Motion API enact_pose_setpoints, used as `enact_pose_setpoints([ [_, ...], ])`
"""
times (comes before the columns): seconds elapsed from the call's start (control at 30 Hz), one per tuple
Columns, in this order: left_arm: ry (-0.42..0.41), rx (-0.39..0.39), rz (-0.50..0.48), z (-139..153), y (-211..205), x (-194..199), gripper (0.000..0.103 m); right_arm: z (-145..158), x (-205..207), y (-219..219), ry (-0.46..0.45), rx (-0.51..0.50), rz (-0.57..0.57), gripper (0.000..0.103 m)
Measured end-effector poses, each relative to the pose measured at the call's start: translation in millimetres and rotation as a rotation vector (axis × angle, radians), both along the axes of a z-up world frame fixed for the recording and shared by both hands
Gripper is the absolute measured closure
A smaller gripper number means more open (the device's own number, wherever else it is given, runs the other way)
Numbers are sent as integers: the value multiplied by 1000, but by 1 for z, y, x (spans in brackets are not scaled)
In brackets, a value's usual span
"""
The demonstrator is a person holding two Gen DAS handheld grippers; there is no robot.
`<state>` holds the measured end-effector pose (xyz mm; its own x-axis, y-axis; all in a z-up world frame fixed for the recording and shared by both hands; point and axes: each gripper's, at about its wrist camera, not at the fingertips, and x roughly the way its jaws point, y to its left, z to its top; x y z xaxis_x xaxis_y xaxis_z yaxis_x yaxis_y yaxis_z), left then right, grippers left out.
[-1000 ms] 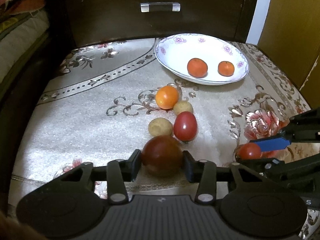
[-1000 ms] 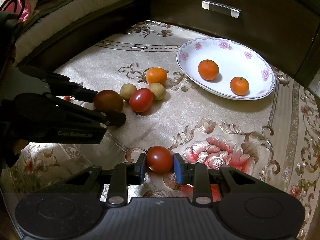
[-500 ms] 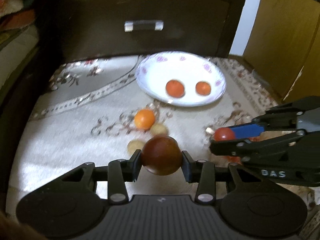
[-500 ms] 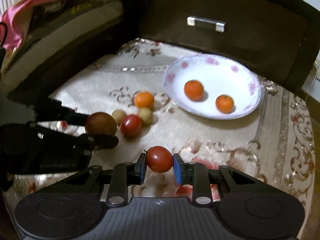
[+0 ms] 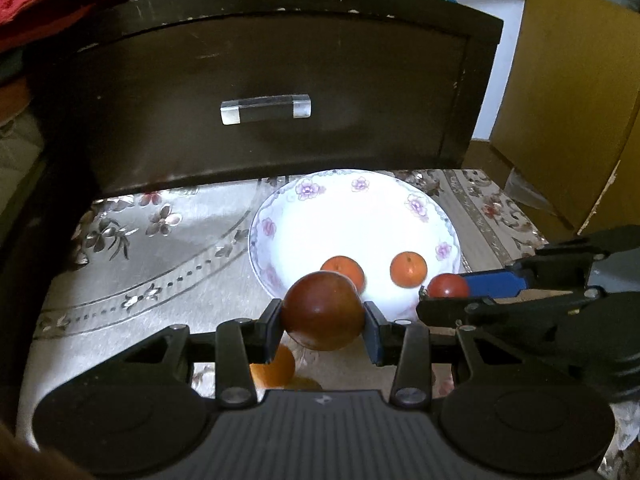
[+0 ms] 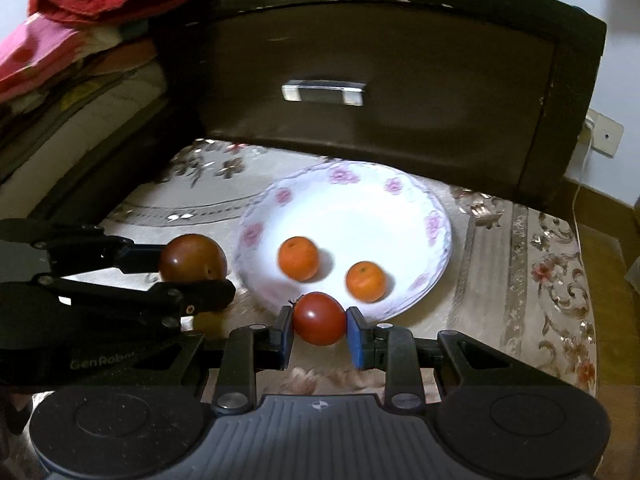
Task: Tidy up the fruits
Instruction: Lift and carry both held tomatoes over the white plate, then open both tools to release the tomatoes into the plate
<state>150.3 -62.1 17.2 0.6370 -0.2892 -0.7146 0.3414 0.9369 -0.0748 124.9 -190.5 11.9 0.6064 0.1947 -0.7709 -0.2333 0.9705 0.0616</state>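
My left gripper [image 5: 323, 330] is shut on a large dark red tomato [image 5: 322, 311], held in the air at the near rim of the white flowered plate [image 5: 276, 216]. My right gripper [image 6: 319, 336] is shut on a smaller red tomato [image 6: 319, 319], held at the plate's [image 6: 436, 220] near rim. Two oranges lie in the plate [image 6: 298, 258] [image 6: 365, 281]. The dark tomato [image 6: 193, 257] and left gripper [image 6: 192, 276] show at the left of the right wrist view. The red tomato [image 5: 447, 286] and right gripper [image 5: 452, 292] show at the right of the left wrist view.
A dark wooden drawer front [image 5: 280, 92] with a clear handle [image 5: 265, 108] stands just behind the plate. An orange [image 5: 276, 368] lies on the patterned cloth [image 5: 152, 248] under my left gripper. Yellow boxes [image 5: 576, 120] stand to the right. Bedding [image 6: 72, 72] lies at the left.
Both grippers have lifted their tomatoes off the cloth and carried them forward to the plate's near rim. The loose fruits on the cloth have dropped out of view beneath them.
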Motion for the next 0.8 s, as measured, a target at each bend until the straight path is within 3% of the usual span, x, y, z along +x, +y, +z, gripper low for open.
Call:
enact_pose_setpoints([
  [0.8, 27, -19, 15, -18, -4, 29, 57, -18, 34, -4, -21, -48, 3, 75],
])
